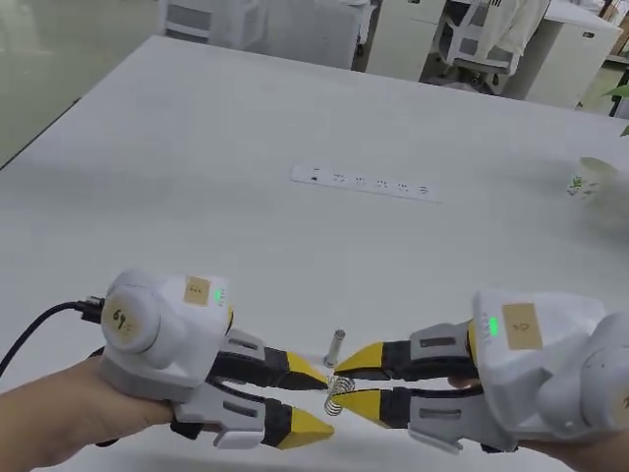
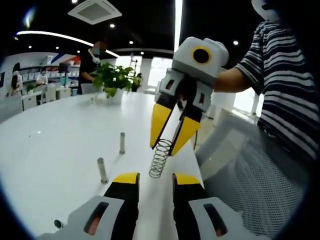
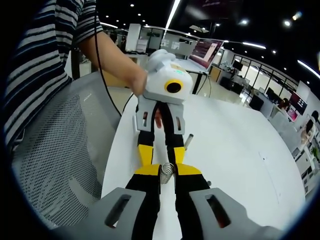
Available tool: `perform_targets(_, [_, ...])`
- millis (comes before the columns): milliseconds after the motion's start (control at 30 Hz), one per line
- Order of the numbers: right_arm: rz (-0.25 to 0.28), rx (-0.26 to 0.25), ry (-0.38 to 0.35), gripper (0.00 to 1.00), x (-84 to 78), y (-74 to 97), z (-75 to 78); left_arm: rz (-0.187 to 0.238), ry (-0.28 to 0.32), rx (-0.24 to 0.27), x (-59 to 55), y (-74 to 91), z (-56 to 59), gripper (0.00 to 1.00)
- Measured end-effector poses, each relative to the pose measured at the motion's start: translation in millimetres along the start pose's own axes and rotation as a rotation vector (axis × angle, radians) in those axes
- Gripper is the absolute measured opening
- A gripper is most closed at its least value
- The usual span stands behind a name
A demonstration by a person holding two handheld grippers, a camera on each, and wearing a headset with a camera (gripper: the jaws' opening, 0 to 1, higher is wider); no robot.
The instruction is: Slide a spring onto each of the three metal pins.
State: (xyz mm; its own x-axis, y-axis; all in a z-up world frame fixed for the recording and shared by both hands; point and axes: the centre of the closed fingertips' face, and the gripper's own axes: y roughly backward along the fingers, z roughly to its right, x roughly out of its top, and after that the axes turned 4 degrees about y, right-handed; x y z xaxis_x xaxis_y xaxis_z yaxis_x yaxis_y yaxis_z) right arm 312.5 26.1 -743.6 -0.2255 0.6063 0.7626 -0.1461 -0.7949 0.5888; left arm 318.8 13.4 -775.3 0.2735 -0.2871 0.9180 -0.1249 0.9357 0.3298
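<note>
Evidently no fitting is complete. The right hand-held gripper (image 3: 168, 172) is clamped on one spring (image 2: 160, 158) just above the counter (image 2: 55, 145). The left hand-held gripper (image 2: 156, 179) has its jaws apart and empty. The near pin (image 2: 102, 170) and far pin (image 2: 122, 142) stand bare, so I judge all three fittings outstanding.

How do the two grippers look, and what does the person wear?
Left gripper and right gripper: white housings, grey bodies, black jaws with yellow tips, tan stickers, green lights. A black cable leaves the left one. The person wears a striped short-sleeved shirt.
</note>
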Motion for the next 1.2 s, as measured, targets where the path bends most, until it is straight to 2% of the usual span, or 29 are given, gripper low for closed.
perform_targets(333, [-0.016, -0.006, 0.008, 0.07, -3.2, -0.6, 1.2, 0.02, 0.007, 0.032, 0.0, 11.3, -2.8, 0.28])
perform_targets(533, [-0.024, -0.014, 0.005, 0.07, -6.6, -1.8, 3.2, 0.026, 0.017, 0.054, -2.8, 23.5, -5.3, 0.32])
perform_targets(700, [-0.034, -0.022, 0.003, 0.07, -10.6, -2.3, 4.2, 0.046, 0.036, 0.088, -2.6, 34.7, -11.4, 0.36])
perform_targets(967, [-0.043, -0.032, 0.006, 0.07, -13.3, -0.9, 6.1, 0.054, 0.049, 0.131, -6.5, 53.1, -10.3, 0.42])
perform_targets(1200, [-0.056, -0.043, 0.009, 0.07, -18.1, 1.0, 7.7, 0.079, 0.075, 0.203, -10.3, 77.0, -17.9, 0.46])
